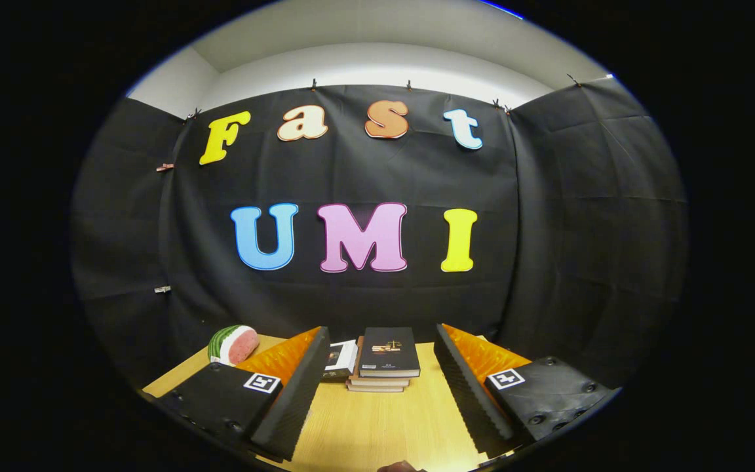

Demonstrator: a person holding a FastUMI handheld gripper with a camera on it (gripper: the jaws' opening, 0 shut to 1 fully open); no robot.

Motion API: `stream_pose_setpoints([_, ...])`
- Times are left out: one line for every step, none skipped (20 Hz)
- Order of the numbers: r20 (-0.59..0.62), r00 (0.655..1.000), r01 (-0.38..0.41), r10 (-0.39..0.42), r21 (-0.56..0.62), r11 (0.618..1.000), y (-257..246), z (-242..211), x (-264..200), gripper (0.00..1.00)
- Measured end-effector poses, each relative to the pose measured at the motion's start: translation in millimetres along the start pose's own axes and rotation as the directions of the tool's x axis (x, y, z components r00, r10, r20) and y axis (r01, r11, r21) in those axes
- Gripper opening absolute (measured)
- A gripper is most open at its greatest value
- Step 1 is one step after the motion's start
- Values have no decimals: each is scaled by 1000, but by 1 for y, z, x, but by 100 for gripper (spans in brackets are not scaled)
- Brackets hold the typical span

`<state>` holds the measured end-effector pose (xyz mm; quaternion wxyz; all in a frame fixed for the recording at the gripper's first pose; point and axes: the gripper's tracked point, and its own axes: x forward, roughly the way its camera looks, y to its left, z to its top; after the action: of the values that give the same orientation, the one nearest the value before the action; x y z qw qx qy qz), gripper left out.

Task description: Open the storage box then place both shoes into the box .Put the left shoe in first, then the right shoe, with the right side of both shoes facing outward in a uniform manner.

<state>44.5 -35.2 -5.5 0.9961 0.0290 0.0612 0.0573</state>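
The gripper [377, 387] is held level above a wooden table [377, 426], with its fingers spread wide apart and nothing gripped between them. A stack of books [385, 360] is taken as the landmark: it stands on the table just ahead of the fingers and in line with the gap between them. A smaller book [341, 359] is seen touching the stack's left side, and a watermelon slice [233, 344] is seen further left of the stack, near the table's far edge. A small rounded shape [400, 467] is glimpsed on the near side of the stack, at the table's near edge; what it is cannot be told.

Neither the storage box nor the shoes are found anywhere around the stack, so the state of the box lid and the place of the shoes cannot be judged. Which step is in hand is therefore left unsettled: the same open-fingered pose would suit an approach to the box as well as a withdrawal after the shoes are stowed. Before any move, the box and shoes would need to be brought into sight.
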Motion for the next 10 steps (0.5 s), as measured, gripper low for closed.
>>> stream_pose_setpoints([19, 1000, -3, 3, 12, 1000, -2, 6, 2, 99])
stream_pose_setpoints([42, 999, -12, 11, 26, 1000, -3, 11, 3, 99])
stream_pose_setpoints([59, 998, -29, 27, 37, 999, -1, 14, 2, 99])
stream_pose_setpoints([70, 996, -51, 48, 46, 998, 2, 16, 1, 98])
stream_pose_setpoints([79, 994, -73, 69, 51, 996, 4, 17, -2, 98])
stream_pose_setpoints([89, 992, -91, 87, 42, 995, 9, 18, -3, 98])
stream_pose_setpoints([104, 990, -92, 90, 16, 996, 9, 19, -3, 98])
stream_pose_setpoints([122, 989, -81, 83, -20, 997, 8, 21, -1, 98])
stream_pose_setpoints([140, 988, -66, 70, -36, 997, 7, 26, -1, 98])
stream_pose_setpoints([141, 988, -60, 63, -27, 998, 11, 26, -3, 99])
